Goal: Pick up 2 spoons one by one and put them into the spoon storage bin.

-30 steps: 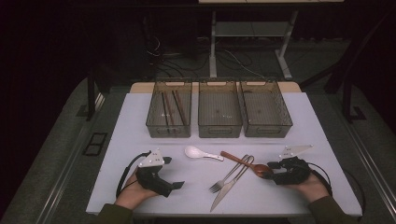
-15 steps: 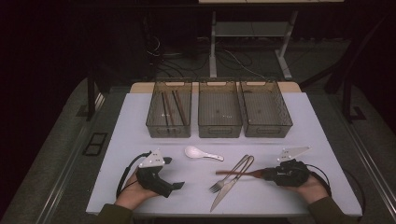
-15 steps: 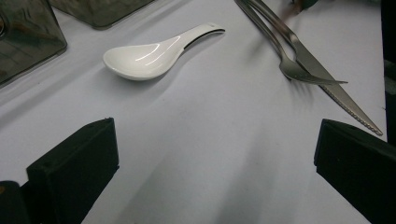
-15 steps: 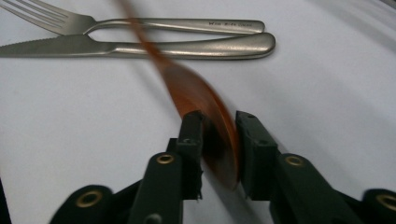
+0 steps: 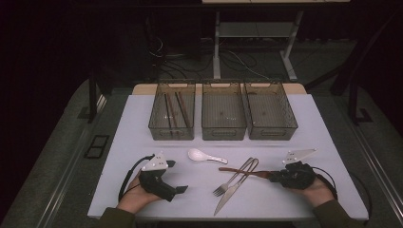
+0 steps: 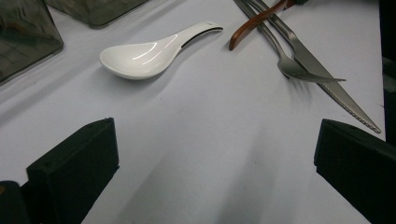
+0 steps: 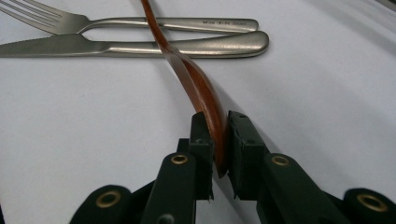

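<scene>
On the white surface (image 5: 142, 123), at the lower right of the high view, the right gripper (image 5: 274, 176) holds the brown wooden spoon (image 7: 198, 88) by its bowl. Its fingers (image 7: 201, 135) have just been closing and now they press on both sides of the bowl. The handle of this spoon lies across the steel knife (image 7: 140, 48) and the steel fork (image 7: 154, 22).

To do this step well, I think the grip must stay firm and the spoon must go straight up first, so that the handle does not drag the knife and fork. The bowl is curved and smooth, so it could slip or turn between the fingers; a slow lift is safer.

At the lower left of the high view, the left gripper (image 5: 177, 191) rests with its fingers (image 6: 74, 163) wide apart and nothing between them.

Counted from largest to smallest: one surface; three grey bins (image 5: 224, 111) in a row at the upper middle, the left bin (image 5: 157, 129) with some thin brown sticks inside; two grippers; one knife; one fork; one wooden spoon; one white ceramic spoon (image 5: 201, 155).
</scene>
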